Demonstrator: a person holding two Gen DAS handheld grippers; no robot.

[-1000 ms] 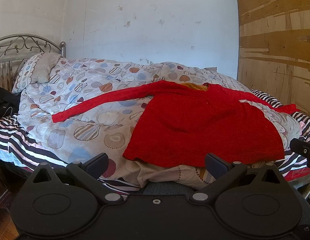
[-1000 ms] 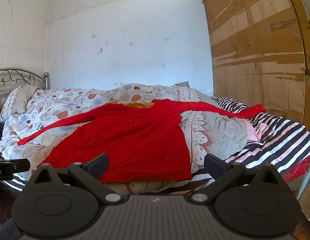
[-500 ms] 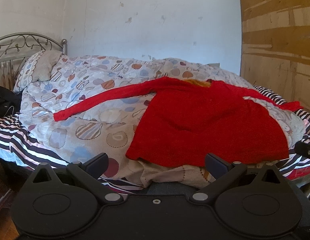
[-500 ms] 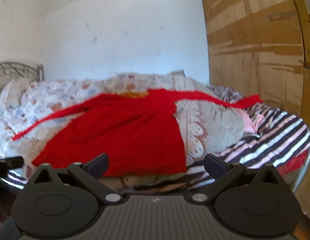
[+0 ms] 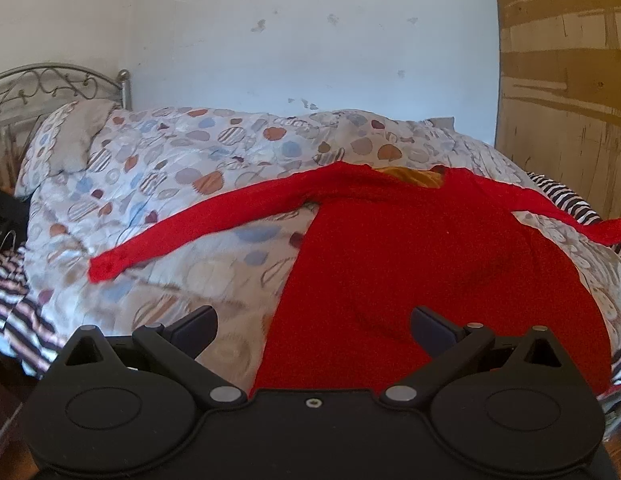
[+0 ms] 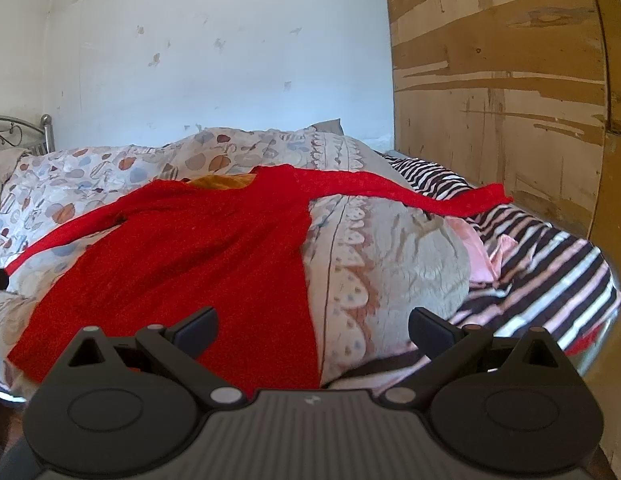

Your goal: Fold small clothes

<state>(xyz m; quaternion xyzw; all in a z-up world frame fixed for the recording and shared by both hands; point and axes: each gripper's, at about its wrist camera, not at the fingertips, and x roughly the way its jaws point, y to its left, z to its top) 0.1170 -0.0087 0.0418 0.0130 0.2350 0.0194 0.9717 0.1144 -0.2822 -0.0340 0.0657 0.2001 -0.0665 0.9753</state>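
A red long-sleeved sweater (image 5: 410, 264) lies flat on the patterned duvet (image 5: 170, 184), both sleeves stretched out sideways. Its left cuff (image 5: 106, 268) points at the headboard side; its right cuff (image 6: 490, 194) lies on the striped sheet. An orange lining shows at the collar (image 6: 220, 181). My left gripper (image 5: 312, 324) is open and empty, just above the sweater's bottom left hem. My right gripper (image 6: 312, 326) is open and empty over the bottom right hem (image 6: 270, 352). The sweater also shows in the right wrist view (image 6: 190, 248).
A metal headboard (image 5: 42, 84) and a pillow (image 5: 66, 144) are at the left. A wooden panel wall (image 6: 502, 100) stands along the right of the bed. A black-and-white striped sheet (image 6: 550, 264) and a pink cloth (image 6: 478, 248) lie at the right.
Both grippers have moved forward and closer to the bed, so the sweater's bottom hem now lies right under the fingertips. Both stay open.
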